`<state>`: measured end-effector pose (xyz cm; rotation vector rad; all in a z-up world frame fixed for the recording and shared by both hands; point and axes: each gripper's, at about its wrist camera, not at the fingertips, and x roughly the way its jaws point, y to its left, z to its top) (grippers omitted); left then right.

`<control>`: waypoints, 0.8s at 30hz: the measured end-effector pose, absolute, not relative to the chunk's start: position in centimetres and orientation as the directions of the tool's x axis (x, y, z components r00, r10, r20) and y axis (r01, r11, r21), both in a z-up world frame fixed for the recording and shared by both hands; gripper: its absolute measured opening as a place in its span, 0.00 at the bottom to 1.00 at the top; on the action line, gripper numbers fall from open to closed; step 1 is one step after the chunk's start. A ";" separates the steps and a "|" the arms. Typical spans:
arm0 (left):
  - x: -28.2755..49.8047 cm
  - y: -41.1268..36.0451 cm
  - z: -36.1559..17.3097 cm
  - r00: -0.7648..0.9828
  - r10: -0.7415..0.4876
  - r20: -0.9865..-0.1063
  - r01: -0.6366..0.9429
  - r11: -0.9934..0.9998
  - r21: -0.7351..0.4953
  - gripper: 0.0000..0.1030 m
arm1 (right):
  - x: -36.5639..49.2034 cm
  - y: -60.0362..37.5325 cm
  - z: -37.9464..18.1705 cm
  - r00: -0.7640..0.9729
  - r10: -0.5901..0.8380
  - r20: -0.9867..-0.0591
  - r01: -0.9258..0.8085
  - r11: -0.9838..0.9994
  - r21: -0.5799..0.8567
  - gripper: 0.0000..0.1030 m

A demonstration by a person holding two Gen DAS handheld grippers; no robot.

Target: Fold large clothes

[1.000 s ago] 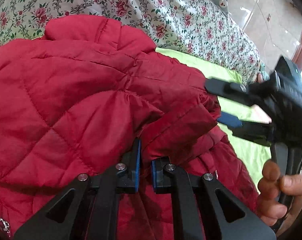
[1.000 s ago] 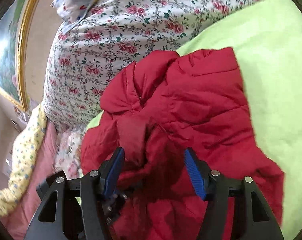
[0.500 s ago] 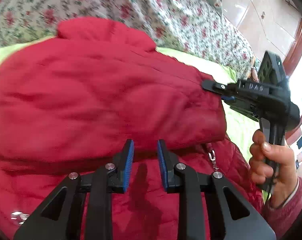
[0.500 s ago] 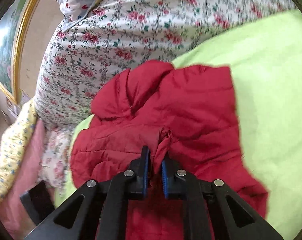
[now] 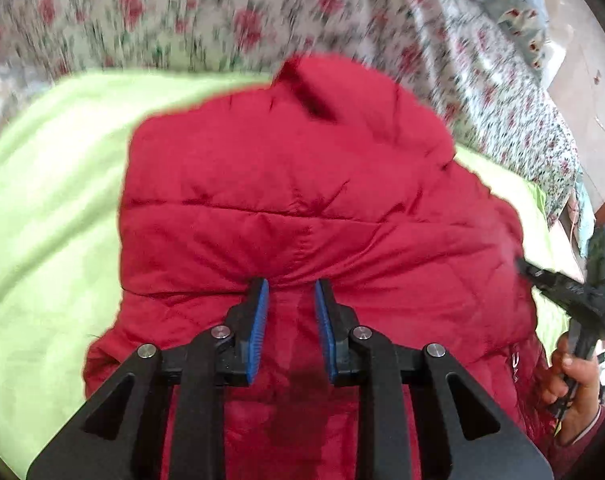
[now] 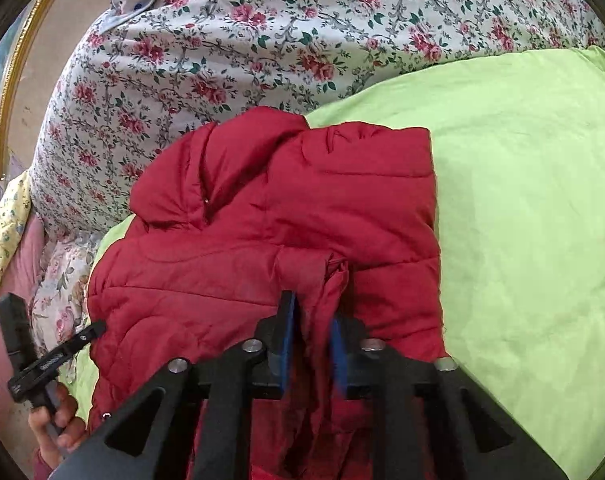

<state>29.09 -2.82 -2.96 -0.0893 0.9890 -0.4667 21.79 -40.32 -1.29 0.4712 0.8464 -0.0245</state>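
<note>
The left gripper [image 5: 290,300] has let go, fingers now parted over the folded jacket [image 5: 302,208], while the right gripper [image 6: 312,320] still pinches a fold, so this fold looks laid.

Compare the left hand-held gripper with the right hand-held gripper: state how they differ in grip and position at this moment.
The left hand-held gripper has its jaws parted with no cloth between them; the right hand-held gripper is closed on a bunched fold of the red quilted jacket. The left one points at the jacket's smooth folded-over panel; the right one sits at a crumpled edge near the lime-green bedsheet. Both have black frames and blue finger pads.
</note>
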 end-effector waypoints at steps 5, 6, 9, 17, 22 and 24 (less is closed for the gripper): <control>28.8 -3.0 -3.9 0.466 -0.411 -0.783 0.322 0.904 -0.282 0.21 | 19.1 -38.7 2.8 0.743 0.024 -0.669 0.215 0.938 0.273 0.30; 28.6 -3.3 -3.9 0.473 -0.398 -0.786 0.321 0.909 -0.267 0.21 | 18.6 -38.0 3.6 0.764 0.013 -0.645 0.197 0.948 0.252 0.35; 28.2 -3.8 -3.9 0.490 -0.368 -0.791 0.322 0.919 -0.228 0.21 | 18.3 -34.9 3.7 0.759 0.068 -0.647 0.098 0.971 0.217 0.51; 27.9 -3.6 -3.8 0.489 -0.372 -0.789 0.337 0.915 -0.222 0.20 | 20.9 -31.4 -2.7 0.618 0.059 -0.784 0.038 0.994 0.104 0.48; 26.5 -2.8 -2.3 0.507 -0.393 -0.767 0.352 0.907 -0.232 0.20 | 21.4 -33.3 -4.3 0.590 0.029 -0.807 0.083 0.992 0.097 0.46; 26.1 -2.1 -1.7 0.520 -0.402 -0.753 0.350 0.905 -0.242 0.21 | 21.5 -33.4 -4.3 0.588 0.021 -0.808 0.090 0.992 0.091 0.46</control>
